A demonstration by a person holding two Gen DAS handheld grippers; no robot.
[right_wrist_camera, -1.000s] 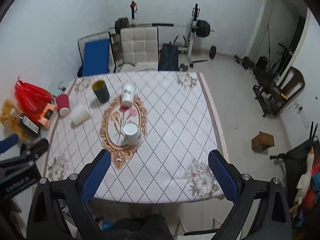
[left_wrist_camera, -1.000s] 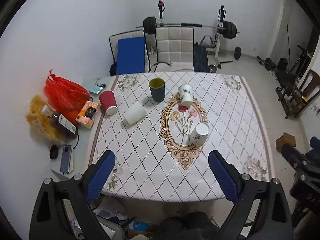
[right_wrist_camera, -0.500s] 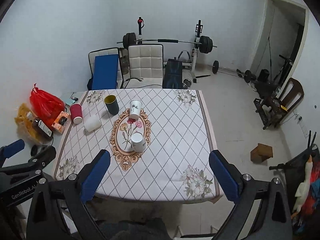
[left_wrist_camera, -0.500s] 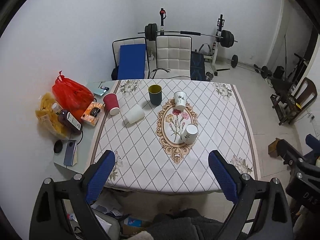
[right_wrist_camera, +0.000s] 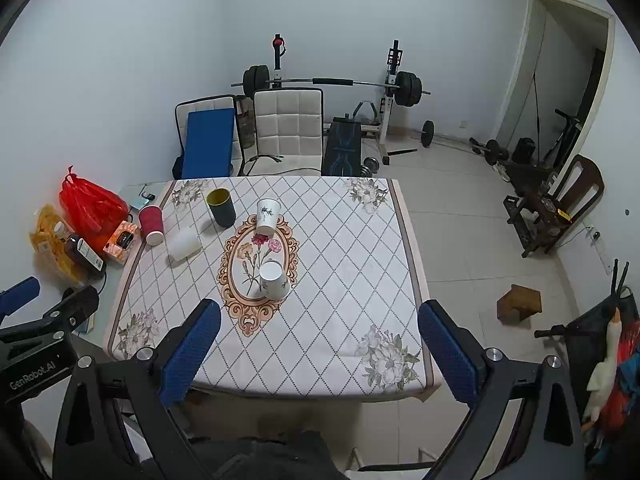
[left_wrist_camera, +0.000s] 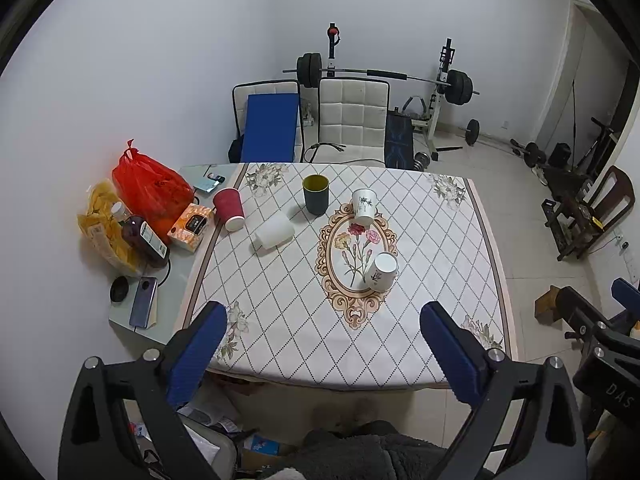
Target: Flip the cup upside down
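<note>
Left wrist view | table (left_wrist_camera: 420,344) bearing five cups | dark cup (left_wrist_camera: 315,195) upright, yellow inside, holding nothing visible | red cup (left_wrist_camera: 228,209), plain white cup (left_wrist_camera: 275,231), two printed white cups (left_wrist_camera: 364,207) (left_wrist_camera: 382,271) upside down or tipped | left gripper (left_wrist_camera: 322,334) and right gripper (right_wrist_camera: 319,334) both spread wide, holding nothing, short of the table

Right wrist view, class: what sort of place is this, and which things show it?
Probably a spare room at home, used as gym and dining space: a barbell rack by the far wall, a table with a floral cloth holding cups, and padded chairs behind it.
</note>
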